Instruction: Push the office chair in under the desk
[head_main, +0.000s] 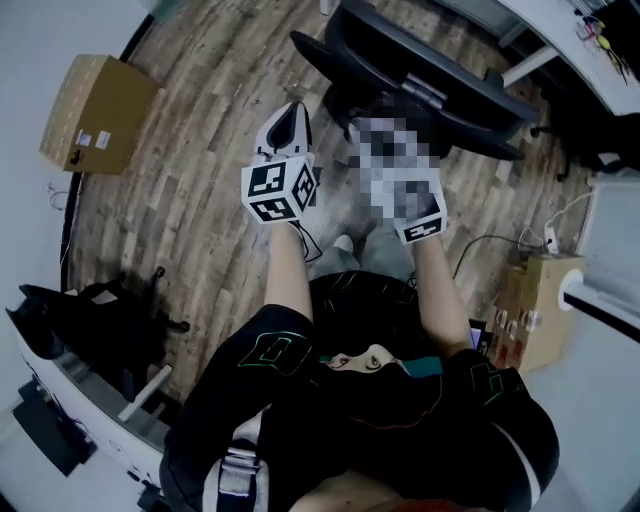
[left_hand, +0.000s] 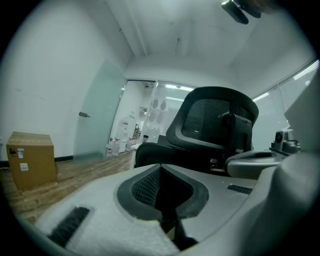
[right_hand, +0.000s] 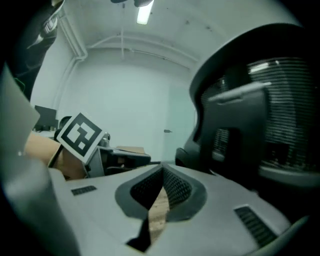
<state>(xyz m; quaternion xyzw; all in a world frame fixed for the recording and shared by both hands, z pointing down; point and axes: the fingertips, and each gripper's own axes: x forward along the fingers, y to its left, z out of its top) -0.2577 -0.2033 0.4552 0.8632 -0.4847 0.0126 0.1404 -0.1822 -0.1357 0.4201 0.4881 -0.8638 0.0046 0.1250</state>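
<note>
The black office chair (head_main: 425, 75) stands on the wood floor ahead of me, its backrest toward me. The white desk (head_main: 590, 55) runs across the top right corner, beyond the chair. My left gripper (head_main: 292, 110) is held out short of the chair's left side, shut and empty. In the left gripper view the chair (left_hand: 215, 125) fills the middle distance past the left gripper (left_hand: 160, 167). My right gripper (right_hand: 162, 171) is shut and empty, with the chair back (right_hand: 260, 115) close on its right. In the head view a mosaic patch hides its jaws; its marker cube (head_main: 422, 227) shows.
A cardboard box (head_main: 95, 110) sits by the wall at the left, also seen as the box (left_hand: 30, 160). A second open box (head_main: 535, 310) and cables lie at the right. Dark bags and gear (head_main: 90, 315) sit beside a white desk edge at the lower left.
</note>
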